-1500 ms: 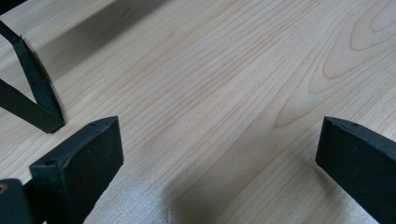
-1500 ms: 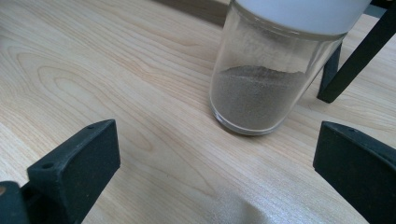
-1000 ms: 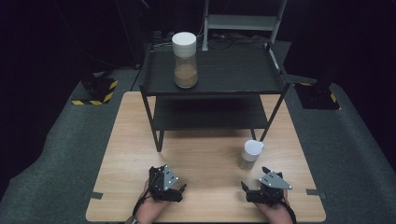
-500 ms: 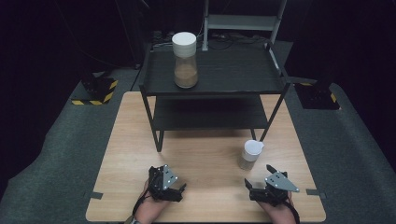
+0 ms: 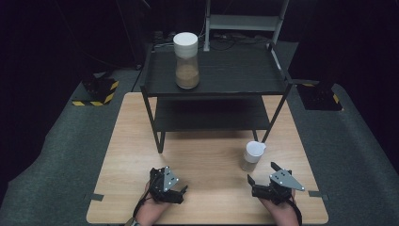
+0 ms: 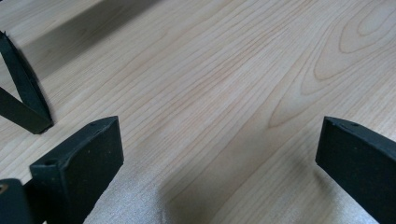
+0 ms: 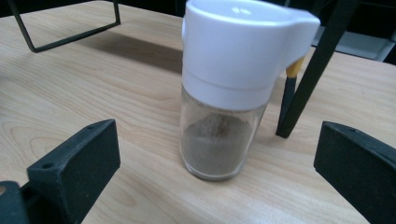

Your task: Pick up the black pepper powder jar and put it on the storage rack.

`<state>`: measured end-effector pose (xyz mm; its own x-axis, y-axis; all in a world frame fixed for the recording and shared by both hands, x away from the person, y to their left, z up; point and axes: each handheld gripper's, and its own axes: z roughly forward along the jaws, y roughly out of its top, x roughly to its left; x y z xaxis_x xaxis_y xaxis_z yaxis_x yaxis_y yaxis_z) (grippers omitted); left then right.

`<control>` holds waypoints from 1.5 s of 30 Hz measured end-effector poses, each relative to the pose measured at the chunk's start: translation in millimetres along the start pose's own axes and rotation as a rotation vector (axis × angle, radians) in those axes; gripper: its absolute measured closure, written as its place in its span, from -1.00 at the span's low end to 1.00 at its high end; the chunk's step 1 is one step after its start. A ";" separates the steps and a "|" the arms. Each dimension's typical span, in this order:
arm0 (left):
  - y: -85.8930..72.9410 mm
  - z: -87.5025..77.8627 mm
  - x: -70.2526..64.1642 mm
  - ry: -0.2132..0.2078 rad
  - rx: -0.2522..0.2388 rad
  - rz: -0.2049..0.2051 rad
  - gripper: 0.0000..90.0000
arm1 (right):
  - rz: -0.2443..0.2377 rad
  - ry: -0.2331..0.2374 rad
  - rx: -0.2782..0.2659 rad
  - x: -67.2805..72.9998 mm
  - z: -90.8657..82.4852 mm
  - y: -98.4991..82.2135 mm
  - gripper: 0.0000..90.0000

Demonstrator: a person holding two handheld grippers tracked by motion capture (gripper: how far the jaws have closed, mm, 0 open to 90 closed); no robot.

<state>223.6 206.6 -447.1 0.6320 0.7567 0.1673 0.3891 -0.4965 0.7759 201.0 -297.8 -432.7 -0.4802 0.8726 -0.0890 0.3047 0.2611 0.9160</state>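
A small glass shaker (image 5: 253, 156) with a white lid and dark powder stands on the wooden table (image 5: 207, 155), beside the rack's front right leg. My right gripper (image 5: 262, 173) rests just in front of it, open. In the right gripper view the shaker (image 7: 224, 93) stands upright a little beyond the right gripper (image 7: 217, 140), whose jaws are spread wide and touch nothing. My left gripper (image 5: 168, 181) lies near the table's front edge, left of centre, open over bare wood (image 6: 219, 135). A tall jar (image 5: 186, 61) with a white lid and brown powder stands on the rack's top shelf.
A black two-level metal rack (image 5: 216, 75) fills the back half of the table, and one of its legs (image 6: 21, 93) stands ahead and to the left of the left gripper. Grey carpet (image 5: 61, 141) surrounds the table.
The right gripper has shifted slightly to the right and forward, toward the shaker. The left gripper, shaker and jar have not moved.
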 end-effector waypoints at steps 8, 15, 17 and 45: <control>-0.4 -0.3 1.3 -0.007 -0.002 0.000 -0.97 | -0.003 -0.004 0.035 -2.3 13.8 6.2 -1.00; 0.0 0.0 1.5 -0.011 0.000 0.005 -0.96 | 0.009 -0.004 0.029 -4.0 24.2 6.7 -1.00; -0.4 -0.1 2.0 -0.013 -0.002 0.003 -0.96 | 0.018 0.002 0.019 -5.4 27.2 5.8 -0.97; -1.4 -0.3 4.6 -0.024 -0.008 -0.004 -0.95 | 0.134 0.021 -0.098 -13.8 54.7 -13.5 -0.37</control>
<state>225.7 210.9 -447.3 0.6465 0.7481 0.1499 0.3862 -0.4904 0.7813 248.5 -290.8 -465.2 -0.4580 0.8879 0.0436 0.2862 0.1009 0.9528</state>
